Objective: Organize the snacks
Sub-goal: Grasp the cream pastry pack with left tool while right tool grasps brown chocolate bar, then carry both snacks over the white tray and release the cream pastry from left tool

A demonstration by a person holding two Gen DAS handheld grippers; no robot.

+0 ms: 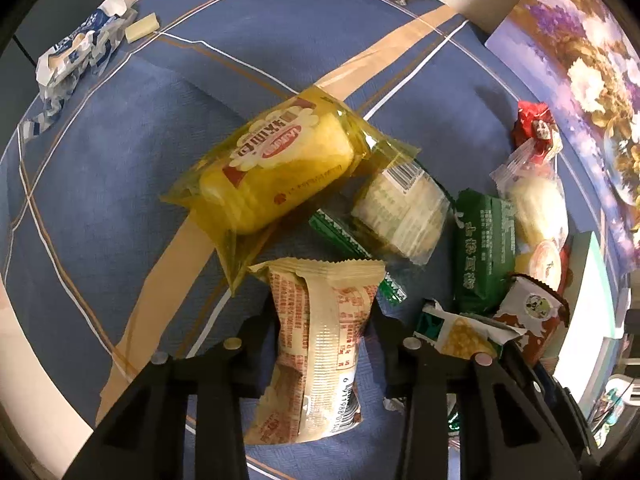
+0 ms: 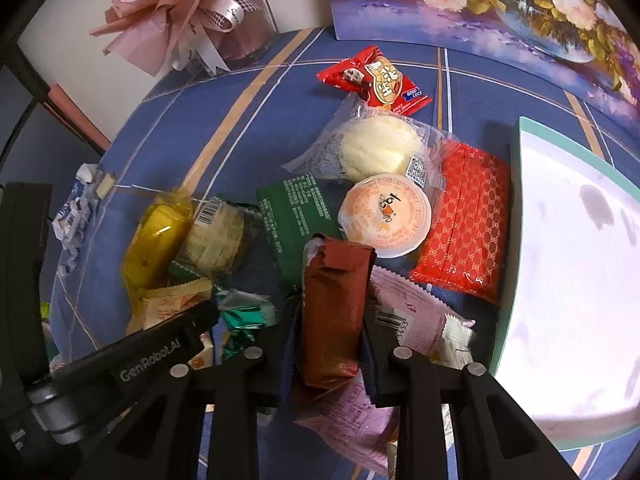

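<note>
The left gripper [image 1: 320, 344] pinches a crinkled cream snack packet [image 1: 320, 344]; the right gripper [image 2: 334, 320] clamps a glossy brown foil pack [image 2: 334, 312]. Both sit near, on the blue cloth-covered desk [image 1: 120, 140], crowded by a round jelly cup [image 2: 384, 216] and a red patterned pouch [image 2: 464, 224].

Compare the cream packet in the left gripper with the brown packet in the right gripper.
The cream packet is pale with red print and a barcode; the brown packet is plain, dark and unprinted on the side shown. The cream packet has a neat zigzag top seal; the brown packet's top looks crumpled. Both stand lengthwise between shut fingers over the blue cloth.
</note>
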